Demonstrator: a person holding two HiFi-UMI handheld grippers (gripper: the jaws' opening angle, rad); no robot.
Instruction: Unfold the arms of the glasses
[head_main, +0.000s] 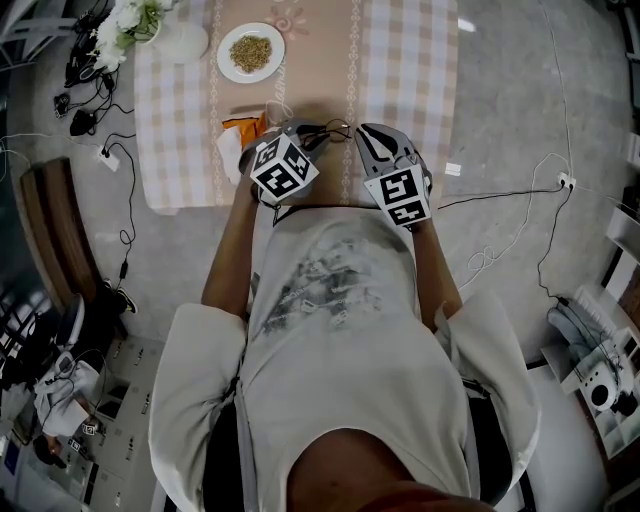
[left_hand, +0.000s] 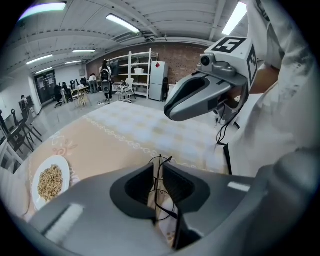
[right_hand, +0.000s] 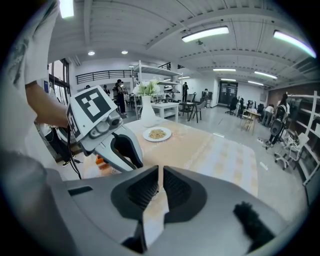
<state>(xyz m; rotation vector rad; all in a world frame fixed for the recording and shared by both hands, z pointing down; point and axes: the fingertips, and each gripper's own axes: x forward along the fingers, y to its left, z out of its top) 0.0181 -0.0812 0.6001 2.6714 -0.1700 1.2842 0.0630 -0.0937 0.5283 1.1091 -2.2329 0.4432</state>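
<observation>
Left tool (left_hand: 159, 166): jaws narrow, clamped on the glasses (left_hand: 162, 200), frame edge-on and clear of the counter (left_hand: 125, 140), apparently to steady it for unfolding.
Right tool (right_hand: 160, 182): closed, nothing seen between the jaws; just beside the left, likely waiting to take an arm.
Farther off: plate (left_hand: 66, 174), holding grain.

The glasses (left_hand: 159, 187) are thin, black and wire-rimmed, with round lenses. They stand on edge, nearly upright, clamped between the jaws of the left gripper (left_hand: 158, 167), with the upper rim poking just past the jaw tips. From above, their fine wire reaches toward the right gripper (head_main: 363, 132).
</observation>
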